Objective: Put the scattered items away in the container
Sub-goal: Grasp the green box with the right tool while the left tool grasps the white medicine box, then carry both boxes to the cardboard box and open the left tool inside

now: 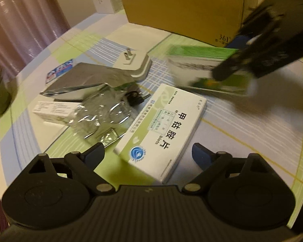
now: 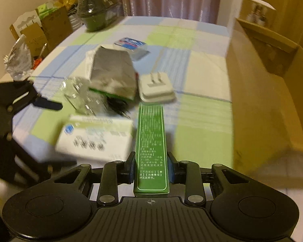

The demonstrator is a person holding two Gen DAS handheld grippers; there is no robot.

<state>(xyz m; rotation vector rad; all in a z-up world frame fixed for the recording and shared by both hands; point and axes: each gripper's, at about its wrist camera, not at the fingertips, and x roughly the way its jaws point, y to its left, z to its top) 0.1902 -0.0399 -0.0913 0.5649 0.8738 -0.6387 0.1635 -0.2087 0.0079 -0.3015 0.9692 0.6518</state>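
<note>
A white medicine box lies flat on the checked tablecloth, between the spread fingers of my left gripper. That gripper is open and its pads stand clear of the box. My right gripper is shut on a long green box, which sticks out forward just above the cloth. In the left wrist view the green box is blurred, with the black right gripper on its end. The open cardboard box stands beside it.
On the cloth lie a white plug adapter, a silver foil pouch, a clear plastic blister, a blue-red packet and a small white box. A dark wrapped tub sits at the far edge.
</note>
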